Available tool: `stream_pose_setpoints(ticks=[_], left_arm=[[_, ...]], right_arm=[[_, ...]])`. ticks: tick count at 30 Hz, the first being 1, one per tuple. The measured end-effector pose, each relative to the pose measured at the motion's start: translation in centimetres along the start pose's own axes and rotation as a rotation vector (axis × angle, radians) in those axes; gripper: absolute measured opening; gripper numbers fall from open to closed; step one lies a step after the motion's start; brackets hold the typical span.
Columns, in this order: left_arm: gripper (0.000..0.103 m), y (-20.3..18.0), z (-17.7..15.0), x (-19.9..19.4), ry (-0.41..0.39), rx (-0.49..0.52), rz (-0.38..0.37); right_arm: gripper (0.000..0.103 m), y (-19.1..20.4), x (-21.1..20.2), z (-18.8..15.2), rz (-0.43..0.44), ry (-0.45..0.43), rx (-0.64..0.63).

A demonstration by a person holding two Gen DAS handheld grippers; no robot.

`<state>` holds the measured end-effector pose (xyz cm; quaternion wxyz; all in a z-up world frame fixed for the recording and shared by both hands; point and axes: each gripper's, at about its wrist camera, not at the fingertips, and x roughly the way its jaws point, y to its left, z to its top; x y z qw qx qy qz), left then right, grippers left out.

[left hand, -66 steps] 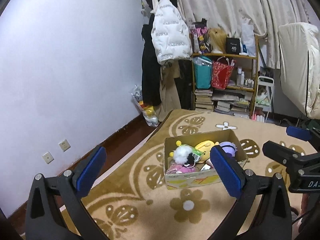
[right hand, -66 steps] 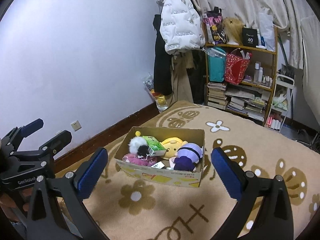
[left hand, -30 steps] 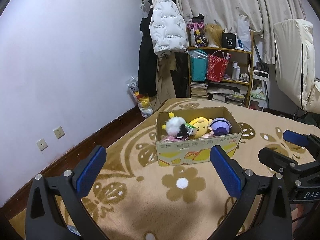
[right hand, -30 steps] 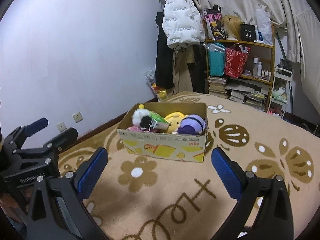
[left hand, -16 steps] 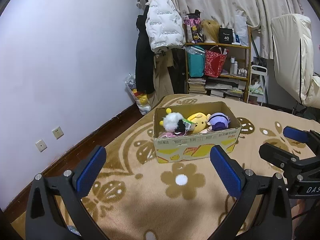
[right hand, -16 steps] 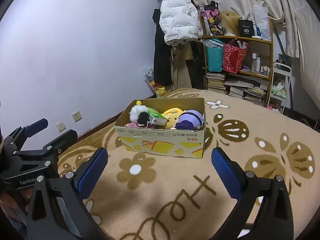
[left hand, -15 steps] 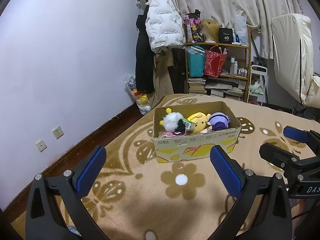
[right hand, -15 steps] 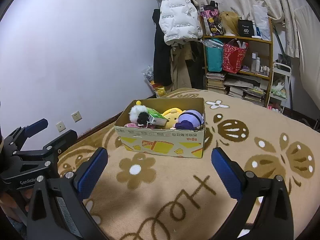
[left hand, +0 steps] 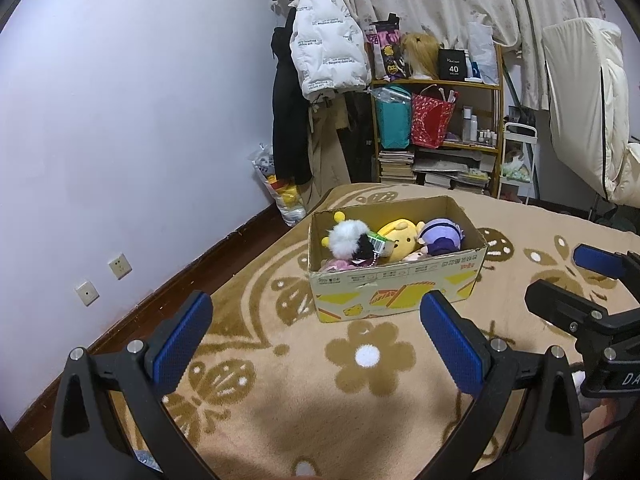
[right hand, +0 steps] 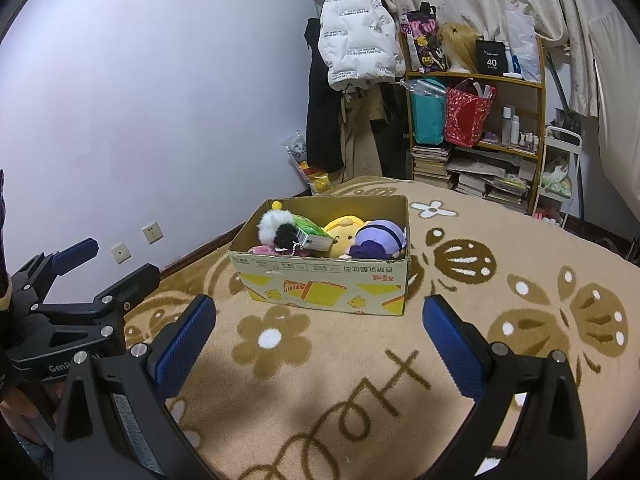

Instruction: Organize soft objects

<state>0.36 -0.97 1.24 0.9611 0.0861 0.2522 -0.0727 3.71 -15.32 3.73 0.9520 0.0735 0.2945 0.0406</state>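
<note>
A cardboard box (left hand: 394, 294) (right hand: 320, 290) stands on the tan flowered carpet. In it lie a white-and-black fluffy toy (left hand: 348, 236) (right hand: 276, 226), a yellow plush (left hand: 400, 236) (right hand: 346, 230), a purple plush (left hand: 440, 234) (right hand: 378, 240), a pink plush (right hand: 262, 249) and a green packet (right hand: 310, 234). My left gripper (left hand: 316, 336) is open and empty, in front of the box. My right gripper (right hand: 320, 338) is open and empty, also short of the box. Each gripper shows at the edge of the other's view.
A wooden shelf (right hand: 476, 128) with bags, books and bottles stands at the back. Coats (right hand: 356, 40) hang beside it. A plastic bag (left hand: 280, 192) lies by the lilac wall. A white cart (right hand: 560, 168) stands at the right.
Both grippers have drawn back and lowered, so the box is seen from a flatter angle than two seconds ago. Both stay open. The box and toys have not moved.
</note>
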Motion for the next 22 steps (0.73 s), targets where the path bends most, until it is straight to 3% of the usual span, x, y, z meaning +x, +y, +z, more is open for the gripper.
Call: stream_pose_setpoints(ticks=[22], left_arm=[[0.103, -0.13, -0.20, 0.01, 0.001, 0.000, -0.013]], right_arm=[[0.103, -0.29, -0.26, 0.13, -0.015, -0.003, 0.007]])
